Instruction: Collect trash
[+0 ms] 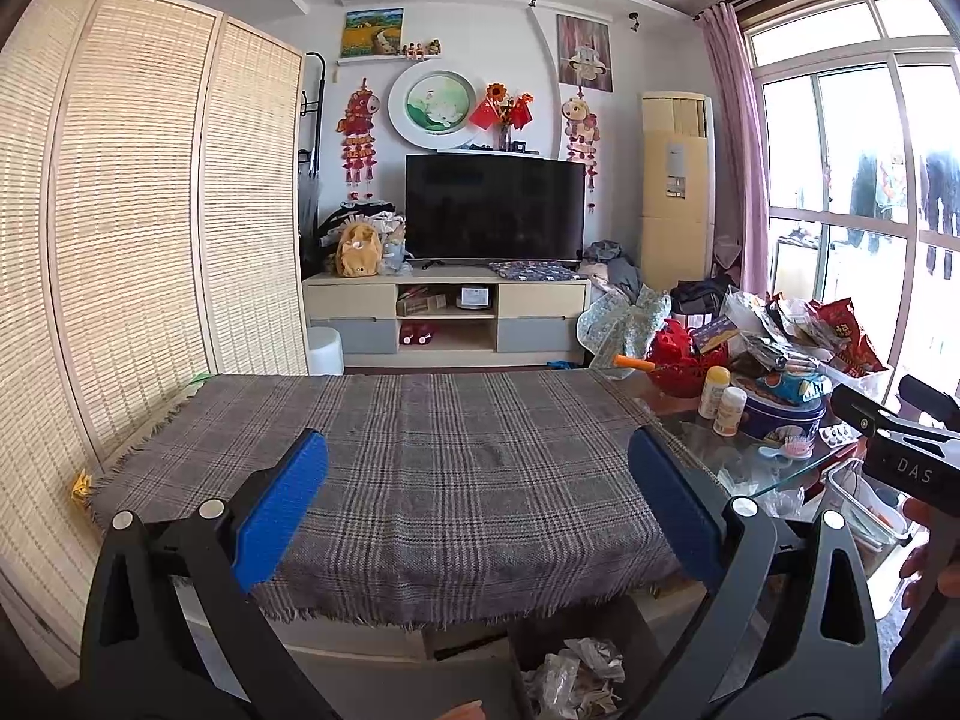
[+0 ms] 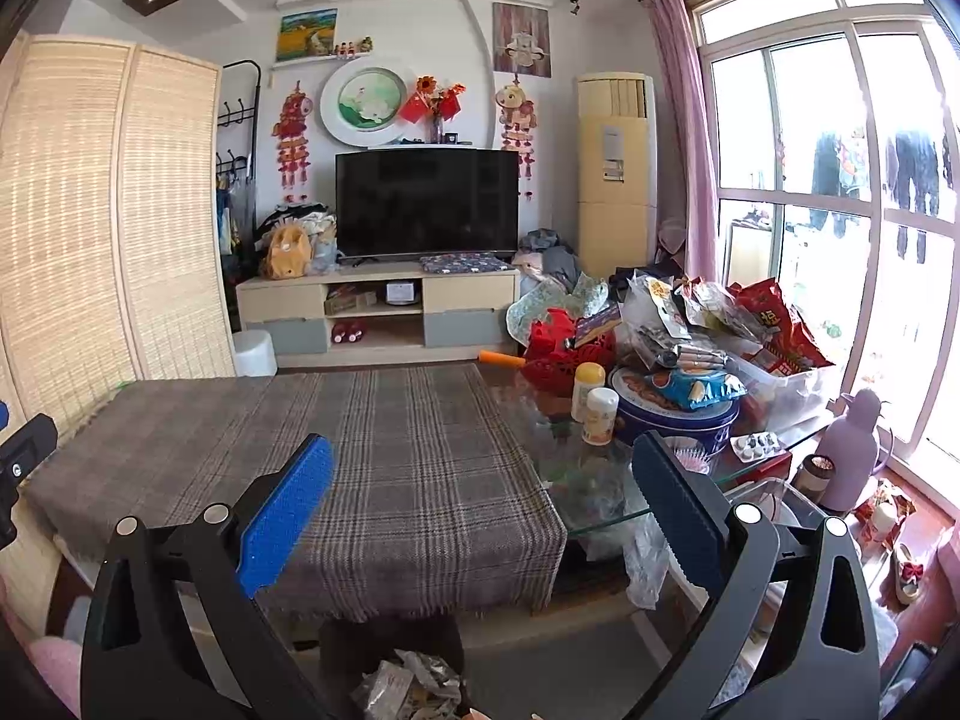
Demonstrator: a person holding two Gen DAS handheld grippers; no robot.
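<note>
- On the other tool's black body at my left view's right edge I read "DAS"; snack-bag print is too small to read.
- My left gripper (image 1: 477,480) is spread wide, holding nothing; my right gripper (image 2: 483,489) likewise.
- The trash (image 1: 576,681) is crumpled silvery and clear wrappers, heaped in a dark bin (image 1: 630,630) on the floor just below the table's near edge.
- The plaid cloth (image 1: 420,450) lies bare, fringe overhanging; the glass tabletop (image 2: 588,480) beside it is crowded.
</note>
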